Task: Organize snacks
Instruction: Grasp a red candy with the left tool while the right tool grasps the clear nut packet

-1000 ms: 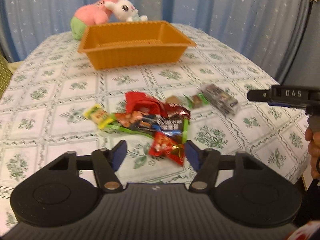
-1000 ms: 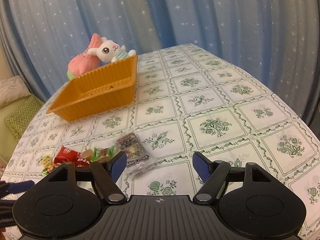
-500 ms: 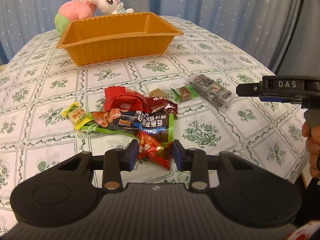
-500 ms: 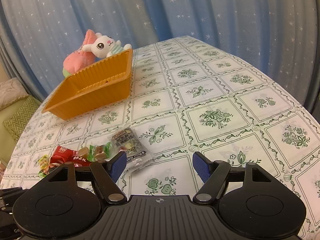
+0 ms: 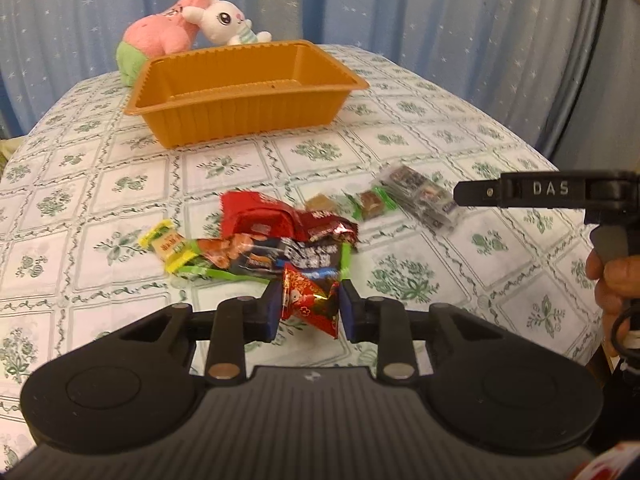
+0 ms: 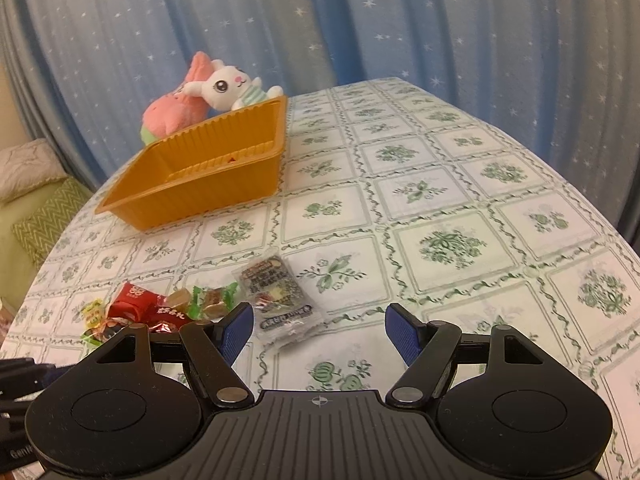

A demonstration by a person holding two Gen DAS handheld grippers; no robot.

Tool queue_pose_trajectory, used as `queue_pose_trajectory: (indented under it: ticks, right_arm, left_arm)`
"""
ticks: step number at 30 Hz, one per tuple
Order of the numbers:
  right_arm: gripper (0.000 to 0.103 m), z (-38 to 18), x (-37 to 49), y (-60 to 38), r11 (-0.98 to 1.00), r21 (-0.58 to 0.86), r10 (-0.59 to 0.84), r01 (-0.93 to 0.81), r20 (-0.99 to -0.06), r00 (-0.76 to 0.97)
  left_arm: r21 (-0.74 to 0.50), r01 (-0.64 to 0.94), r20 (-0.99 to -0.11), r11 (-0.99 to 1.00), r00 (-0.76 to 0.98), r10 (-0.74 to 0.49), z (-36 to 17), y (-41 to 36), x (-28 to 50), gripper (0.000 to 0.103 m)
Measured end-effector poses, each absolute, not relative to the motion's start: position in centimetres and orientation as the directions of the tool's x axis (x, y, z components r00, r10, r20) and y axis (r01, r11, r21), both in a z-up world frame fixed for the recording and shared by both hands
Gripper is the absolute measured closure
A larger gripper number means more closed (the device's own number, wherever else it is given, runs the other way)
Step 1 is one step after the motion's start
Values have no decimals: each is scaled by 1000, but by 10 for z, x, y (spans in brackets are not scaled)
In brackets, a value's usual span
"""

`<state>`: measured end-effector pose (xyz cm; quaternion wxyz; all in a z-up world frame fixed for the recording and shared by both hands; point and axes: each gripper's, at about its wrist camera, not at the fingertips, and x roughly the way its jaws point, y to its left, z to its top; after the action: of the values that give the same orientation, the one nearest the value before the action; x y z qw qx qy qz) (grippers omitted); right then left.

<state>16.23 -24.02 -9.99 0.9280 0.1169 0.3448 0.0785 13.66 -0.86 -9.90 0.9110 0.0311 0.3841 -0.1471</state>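
Note:
My left gripper (image 5: 307, 307) is shut on a small red patterned snack packet (image 5: 310, 300) and holds it just above the tablecloth. Behind it lies a pile of snacks: a red packet (image 5: 256, 216), a dark long packet (image 5: 280, 258), a yellow candy (image 5: 168, 246) and small candies (image 5: 370, 204). A clear packet (image 5: 420, 198) lies to the right; it also shows in the right wrist view (image 6: 276, 296). An orange basket (image 5: 240, 92) stands farther back, and appears in the right wrist view (image 6: 200, 176). My right gripper (image 6: 319, 332) is open and empty, near the clear packet.
Two plush toys, a pink one (image 5: 160, 36) and a white rabbit (image 5: 228, 22), lie behind the basket. Blue curtains hang behind the table. The table's edge curves down on the right (image 6: 600, 208). A cushioned seat (image 6: 36, 208) stands to the left.
My left gripper closed on the red patterned packet and lifted it slightly off the cloth. My right gripper stayed open and shifted little.

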Motion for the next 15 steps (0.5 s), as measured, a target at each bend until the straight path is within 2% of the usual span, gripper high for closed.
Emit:
queue_pose_trajectory:
  ticks: [13, 15]
  right_arm:
    - [31, -119, 210, -209, 966, 145, 255, -215, -672, 695]
    - [38, -124, 214, -207, 966, 141, 254, -218, -681, 687]
  left_arm:
    - [-73, 240, -697, 968, 682, -221, -95, 7, 147, 76]
    - [-76, 238, -698, 968, 681, -222, -96, 8, 148, 76]
